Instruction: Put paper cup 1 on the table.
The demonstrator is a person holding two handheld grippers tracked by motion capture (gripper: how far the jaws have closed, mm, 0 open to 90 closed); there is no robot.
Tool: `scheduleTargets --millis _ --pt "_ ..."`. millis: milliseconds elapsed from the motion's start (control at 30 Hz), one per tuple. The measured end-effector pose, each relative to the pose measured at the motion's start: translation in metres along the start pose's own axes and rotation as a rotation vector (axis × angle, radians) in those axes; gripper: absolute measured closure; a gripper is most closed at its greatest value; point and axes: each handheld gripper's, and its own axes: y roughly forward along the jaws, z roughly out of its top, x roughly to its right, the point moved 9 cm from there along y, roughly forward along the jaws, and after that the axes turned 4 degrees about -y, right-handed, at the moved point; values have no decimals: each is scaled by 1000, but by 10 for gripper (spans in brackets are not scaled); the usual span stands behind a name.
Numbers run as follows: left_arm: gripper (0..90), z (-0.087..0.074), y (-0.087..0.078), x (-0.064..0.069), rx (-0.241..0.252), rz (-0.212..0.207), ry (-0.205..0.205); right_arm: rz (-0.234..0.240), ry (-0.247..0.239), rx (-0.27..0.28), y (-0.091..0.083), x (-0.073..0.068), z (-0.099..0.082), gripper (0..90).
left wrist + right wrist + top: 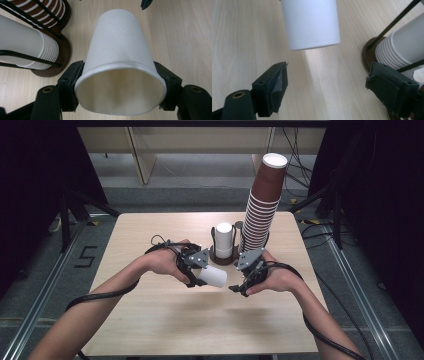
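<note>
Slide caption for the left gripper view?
Left gripper clamps a white paper cup near its rim, beside racked cup stacks.

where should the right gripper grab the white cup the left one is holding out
Grip the narrow closed base end, coming in from the right. The left gripper clamps the white cup at its rim, on its side with the base pointing toward the right gripper, whose jaws are open with nothing between them.

A tall stack of brown cups [261,205] and a white stack [224,240] stand in a holder on the table [150,315].
</note>
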Motion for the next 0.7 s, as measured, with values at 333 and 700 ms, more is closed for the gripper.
scheduleTargets --millis 333,700 --pt "333 3 2 1 -39 -4 28 20 -42 30 9 -4 14 169" --pt "333 7 3 2 -42 -5 43 41 -54 44 23 -11 25 156"
